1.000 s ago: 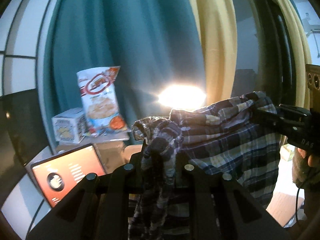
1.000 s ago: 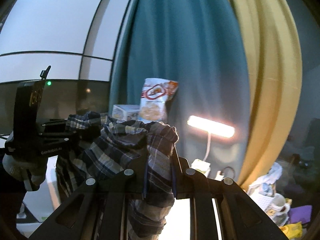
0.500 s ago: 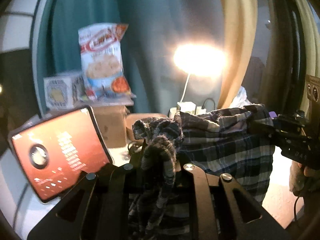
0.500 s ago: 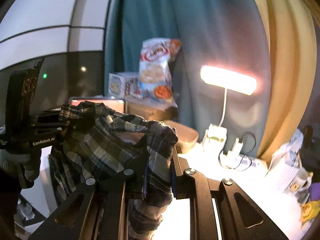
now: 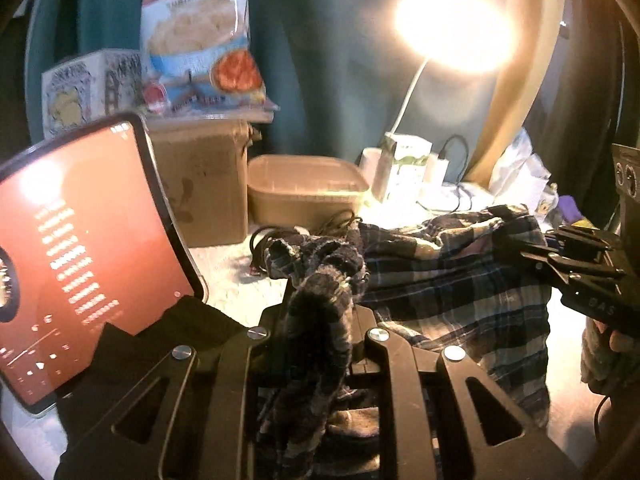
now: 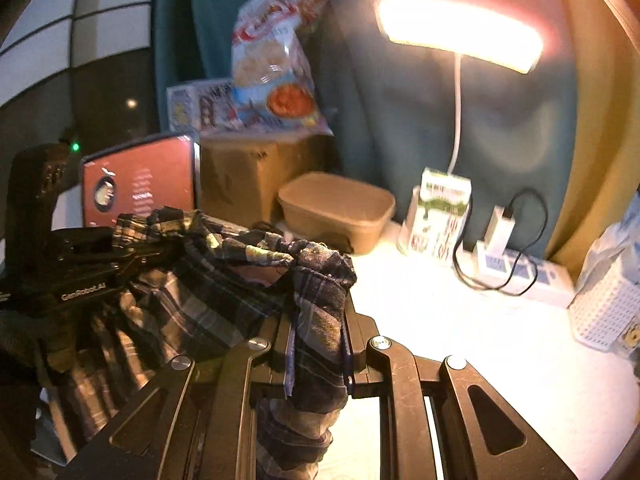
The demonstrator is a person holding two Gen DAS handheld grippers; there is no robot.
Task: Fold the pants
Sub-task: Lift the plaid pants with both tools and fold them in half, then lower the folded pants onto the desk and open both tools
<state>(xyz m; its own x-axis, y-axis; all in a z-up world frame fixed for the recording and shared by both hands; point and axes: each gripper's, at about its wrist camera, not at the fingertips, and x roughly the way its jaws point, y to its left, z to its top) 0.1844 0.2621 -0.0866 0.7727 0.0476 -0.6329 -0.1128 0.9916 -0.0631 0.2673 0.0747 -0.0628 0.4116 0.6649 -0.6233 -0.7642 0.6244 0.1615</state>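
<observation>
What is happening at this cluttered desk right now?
A person holds a gripper in each hand. The left gripper and right gripper are each shut on a bunched end of the plaid pants, which hang stretched between them above the lit tabletop. No fold is laid down yet.

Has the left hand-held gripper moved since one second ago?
Yes. The left hand-held gripper, shut on the pants, has tilted downward: the lamp and snack bag sit higher in its view.
</observation>
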